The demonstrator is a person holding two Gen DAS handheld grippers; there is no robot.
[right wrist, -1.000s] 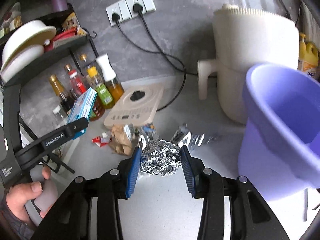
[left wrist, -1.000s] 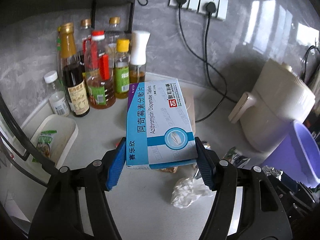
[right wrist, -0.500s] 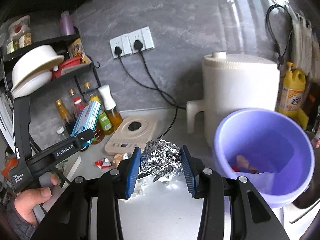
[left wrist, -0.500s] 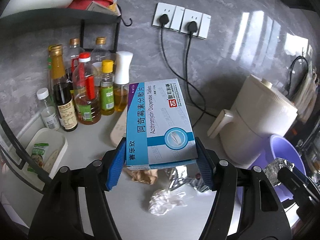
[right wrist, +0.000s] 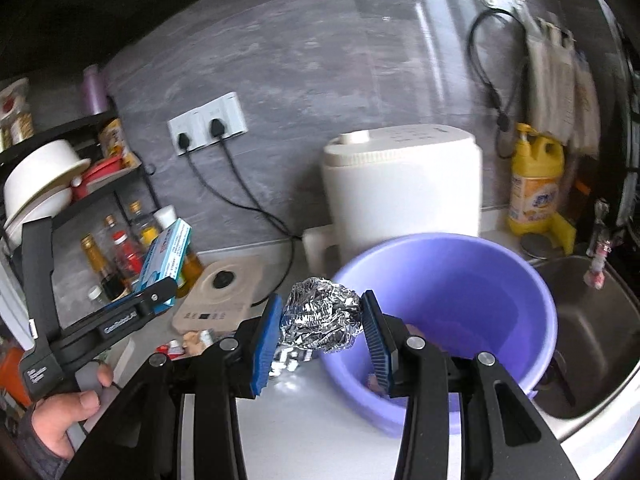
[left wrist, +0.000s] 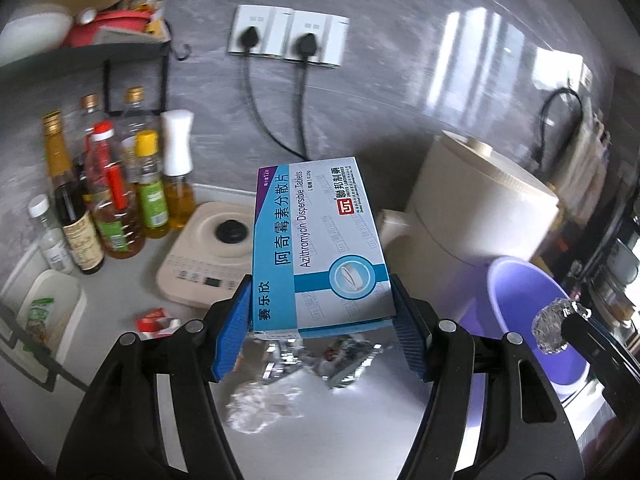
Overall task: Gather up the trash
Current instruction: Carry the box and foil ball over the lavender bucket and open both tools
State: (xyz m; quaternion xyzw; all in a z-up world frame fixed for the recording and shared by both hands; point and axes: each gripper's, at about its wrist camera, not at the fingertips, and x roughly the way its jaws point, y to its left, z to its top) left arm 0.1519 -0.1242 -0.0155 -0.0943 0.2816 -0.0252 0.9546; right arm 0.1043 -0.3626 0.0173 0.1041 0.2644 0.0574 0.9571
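Observation:
My left gripper is shut on a blue and white medicine box, held in the air above the counter. In the right wrist view that box shows at the left, with a hand on the gripper's handle. My right gripper is shut on a crumpled ball of foil, raised at the near left rim of the purple bucket. From the left wrist view the foil ball hangs in front of the bucket. Loose foil, a white crumpled wrapper and a red wrapper lie on the counter.
A beige induction cooker, several sauce bottles and a white tray stand at the left. A white appliance sits behind the bucket, a steel sink to its right, a yellow detergent bottle beyond. Cords hang from wall sockets.
Both grippers have risen and moved right toward the bucket, each keeping its load. The foil ball went from counter height to the bucket's rim.

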